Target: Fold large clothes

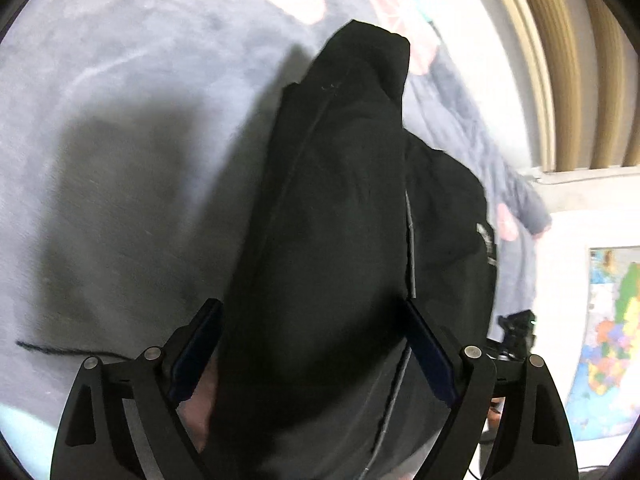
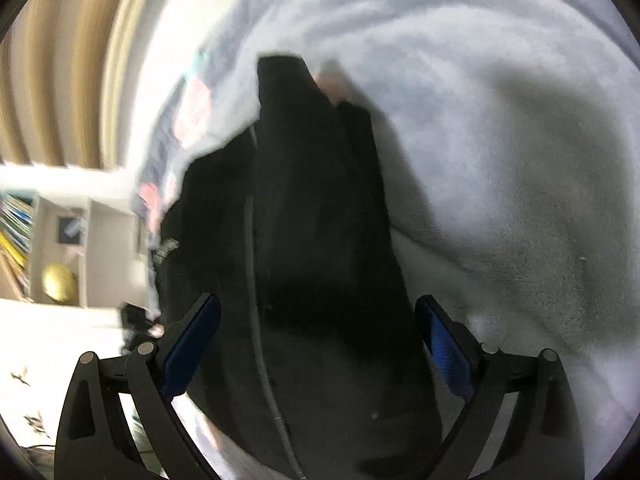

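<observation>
Black garment [image 1: 344, 216], large and bunched lengthwise, lies on a pale grey fleecy blanket [image 1: 120, 92] covering what looks like a bed; far end of the garment points toward the blanket's pink-patterned edge [image 1: 420, 52]. Left claw [image 1: 314, 344]: jaws spread wide, dark cloth filling the gap between the pads; whether the pads actually press the fabric, cannot tell. A light seam or zipper line [image 1: 409, 240] runs down the garment just inside the right pad. Right claw [image 2: 318, 344]: also wide, blue pads [image 2: 440, 348] standing off either side of the same black garment [image 2: 316, 216]; cloth sits between them, grip not confirmed. Pale printed mark [image 2: 168, 248] on the garment's left fold in the right wrist view. Both views motion-blurred. Surroundings: tan curtain folds [image 1: 580, 80], a coloured map [image 1: 612, 320] low on the wall, and shelving with a yellow ball [image 2: 60, 282].
</observation>
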Available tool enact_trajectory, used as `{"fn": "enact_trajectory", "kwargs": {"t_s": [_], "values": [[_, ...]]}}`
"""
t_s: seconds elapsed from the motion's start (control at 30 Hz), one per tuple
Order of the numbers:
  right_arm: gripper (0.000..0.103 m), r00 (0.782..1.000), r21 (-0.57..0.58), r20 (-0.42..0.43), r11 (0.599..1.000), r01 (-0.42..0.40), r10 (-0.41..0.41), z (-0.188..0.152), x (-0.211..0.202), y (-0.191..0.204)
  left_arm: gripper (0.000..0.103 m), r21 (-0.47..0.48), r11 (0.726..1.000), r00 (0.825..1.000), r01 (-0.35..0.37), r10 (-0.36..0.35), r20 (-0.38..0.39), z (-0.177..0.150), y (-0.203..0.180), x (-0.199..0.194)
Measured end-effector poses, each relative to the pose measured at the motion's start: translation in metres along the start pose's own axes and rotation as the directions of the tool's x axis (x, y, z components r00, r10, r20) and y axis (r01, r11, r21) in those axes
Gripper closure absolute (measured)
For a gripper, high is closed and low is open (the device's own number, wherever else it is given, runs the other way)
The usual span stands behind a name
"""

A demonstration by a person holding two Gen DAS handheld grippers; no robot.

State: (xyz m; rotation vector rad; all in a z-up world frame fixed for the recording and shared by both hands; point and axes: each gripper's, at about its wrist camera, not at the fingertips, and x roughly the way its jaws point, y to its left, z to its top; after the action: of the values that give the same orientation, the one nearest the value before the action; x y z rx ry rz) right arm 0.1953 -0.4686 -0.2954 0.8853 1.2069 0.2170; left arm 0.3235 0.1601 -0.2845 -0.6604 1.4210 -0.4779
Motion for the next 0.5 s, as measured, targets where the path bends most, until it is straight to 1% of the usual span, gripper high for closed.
{"fn": "enact_trajectory", "kwargs": {"t_s": [0.03, 0.07, 0.1, 0.17, 0.23, 0.27, 0.3, 0.33, 0.37, 0.4, 0.43, 0.47, 0.5], "values": [[0.004, 0.999, -0.012, -0.03, 1.0, 0.024, -0.025, 0.002, 0.009, -0.001, 0.013, -0.002, 1.0, 1.0, -0.003, 0.003, -0.008, -0.001, 0.001, 0.003], [0.003, 0.998, -0.017, -0.057, 0.999, 0.028, -0.029, 0.004, 0.018, -0.002, 0.013, -0.011, 1.0, 1.0, 0.003, -0.003, -0.023, -0.001, 0.004, 0.007], [0.002, 0.996, -0.017, -0.084, 1.0, 0.02, -0.021, 0.005, 0.027, -0.006, 0.013, -0.027, 0.999, 0.999, 0.028, -0.029, -0.041, 0.0, 0.008, 0.012], [0.0, 0.996, -0.001, -0.089, 1.0, -0.009, 0.008, 0.004, 0.037, -0.011, 0.013, -0.064, 0.996, 0.995, 0.063, -0.067, -0.071, 0.005, 0.015, 0.022], [0.0, 0.997, -0.007, -0.075, 1.0, -0.02, 0.02, 0.008, 0.041, -0.007, 0.013, -0.078, 0.995, 0.994, 0.064, -0.071, -0.086, 0.005, 0.017, 0.031], [0.001, 0.997, -0.022, -0.073, 1.0, -0.013, 0.011, 0.008, 0.042, -0.003, 0.013, -0.078, 0.995, 0.993, 0.061, -0.068, -0.092, 0.005, 0.016, 0.035], [0.004, 0.997, -0.056, -0.07, 0.998, 0.004, -0.008, 0.008, 0.043, 0.005, 0.013, -0.069, 0.997, 0.994, 0.044, -0.051, -0.095, 0.005, 0.012, 0.038], [0.01, 0.997, -0.087, -0.07, 0.996, 0.014, -0.02, 0.007, 0.042, 0.011, 0.014, -0.049, 0.998, 0.995, 0.028, -0.032, -0.09, 0.003, 0.007, 0.037], [0.014, 0.997, -0.113, -0.067, 0.993, 0.028, -0.036, 0.006, 0.043, 0.018, 0.018, -0.002, 1.0, 0.997, -0.002, 0.002, -0.073, 0.0, -0.002, 0.035], [0.016, 0.997, -0.14, -0.062, 0.989, 0.046, -0.055, 0.004, 0.043, 0.024, 0.031, 0.054, 0.998, 0.997, -0.038, 0.042, -0.061, -0.003, -0.013, 0.035], [0.021, 0.996, -0.167, -0.057, 0.984, 0.057, -0.068, 0.002, 0.041, 0.031, 0.038, 0.088, 0.993, 0.996, -0.074, 0.078, -0.05, -0.006, -0.021, 0.034], [0.032, 0.996, -0.179, -0.053, 0.982, 0.059, -0.07, 0.001, 0.039, 0.034, 0.042, 0.121, 0.987, 0.993, -0.104, 0.109, -0.039, -0.01, -0.029, 0.032], [0.037, 0.997, -0.188, -0.046, 0.98, 0.058, -0.068, 0.001, 0.037, 0.039, 0.052, 0.141, 0.983, 0.992, -0.121, 0.126, -0.025, -0.013, -0.034, 0.028]]}}
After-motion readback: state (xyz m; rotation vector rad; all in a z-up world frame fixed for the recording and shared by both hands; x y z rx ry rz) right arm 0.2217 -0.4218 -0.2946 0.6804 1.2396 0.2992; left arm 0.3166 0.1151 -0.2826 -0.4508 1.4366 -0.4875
